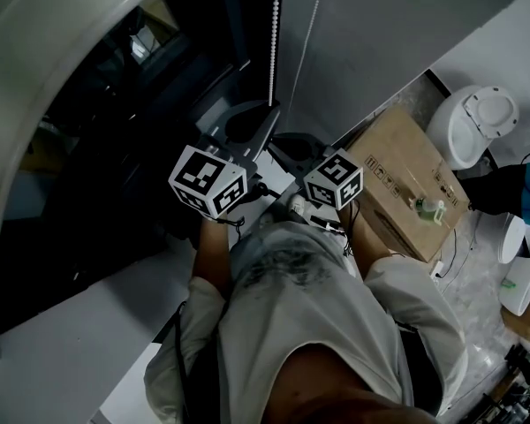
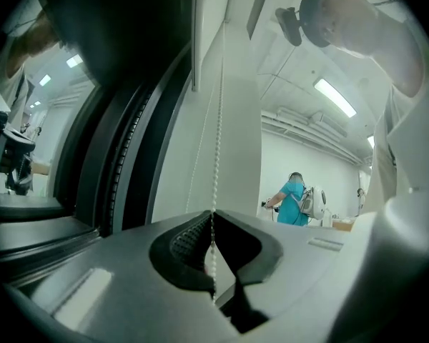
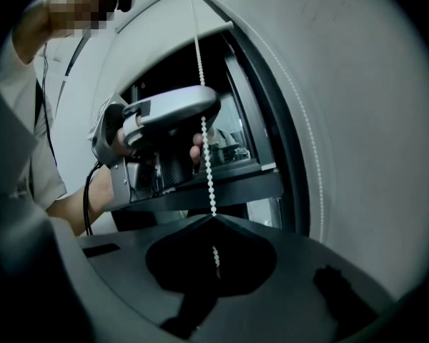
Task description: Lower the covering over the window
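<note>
My left gripper (image 2: 213,219) is in front of a dark window (image 1: 115,131), its jaws pressed together on the white bead chain (image 2: 217,156), which rises straight up from their tips. My right gripper (image 3: 214,221) is just beside it, jaws likewise pinching the bead chain. The right gripper view shows the left gripper ahead with a hand (image 3: 194,147) wrapped round it. The grey blind (image 1: 380,34) hangs to the right of the chain, beside the dark glass. The marker cubes (image 1: 209,181) carry black-and-white square patterns. On the floor at right lies a cardboard box (image 1: 406,179); its print is too small to read.
</note>
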The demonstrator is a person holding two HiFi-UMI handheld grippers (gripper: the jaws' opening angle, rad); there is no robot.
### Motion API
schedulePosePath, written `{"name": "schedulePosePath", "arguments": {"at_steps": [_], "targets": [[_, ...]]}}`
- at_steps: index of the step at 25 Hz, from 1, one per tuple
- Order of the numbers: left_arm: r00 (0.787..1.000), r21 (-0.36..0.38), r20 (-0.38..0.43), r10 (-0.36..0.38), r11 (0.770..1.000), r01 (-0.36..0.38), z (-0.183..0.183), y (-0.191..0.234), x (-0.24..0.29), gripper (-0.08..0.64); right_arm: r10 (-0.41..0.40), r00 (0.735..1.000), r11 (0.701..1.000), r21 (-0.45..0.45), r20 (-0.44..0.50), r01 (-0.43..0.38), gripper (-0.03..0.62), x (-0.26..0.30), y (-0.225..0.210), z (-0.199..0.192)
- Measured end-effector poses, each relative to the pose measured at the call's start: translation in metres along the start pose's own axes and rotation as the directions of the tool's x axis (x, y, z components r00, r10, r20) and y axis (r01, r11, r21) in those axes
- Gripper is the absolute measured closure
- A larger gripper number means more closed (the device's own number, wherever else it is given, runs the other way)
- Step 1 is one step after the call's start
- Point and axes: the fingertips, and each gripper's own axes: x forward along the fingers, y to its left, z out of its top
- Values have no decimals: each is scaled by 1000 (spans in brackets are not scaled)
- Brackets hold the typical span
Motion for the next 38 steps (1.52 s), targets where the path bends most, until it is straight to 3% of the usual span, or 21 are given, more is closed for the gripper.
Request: {"name": "schedulePosePath", "arguments": {"at_steps": [4,7,9,17,23,28,31,38], "targets": [[1000,-6,7,2,1000,-2,0,0,0,541,-10,1000,1000,-27,-5,10,574,-3,2,2],[1000,-6,5,5,1000,-5,0,0,-2,541,7,999,999,-31,51,-6,570,-14,9,19],[1000,-3,5,8,1000,-8,0,0,-2,541,21,993,999,-38,112,-17,494,-24,13,40],[1000,10,-5,4,1000,-3,0,-6,-1,541,21,938,995,-96,345,13,489,-65,13,151],[1000,21,-13,-4,1000,4,-1,-12,1,541,68,910,984,-176,410,6,489,-64,20,203],[1000,19,-13,-14,1000,15,-1,-17,2,541,84,897,976,-216,434,13,496,-57,28,223],[1000,18,-9,-15,1000,15,-1,-18,1,541,69,900,969,-244,430,43,566,-53,29,228],[1000,16,-16,-3,1000,3,-7,-14,0,541,70,904,972,-234,421,34,574,-51,28,221]]}}
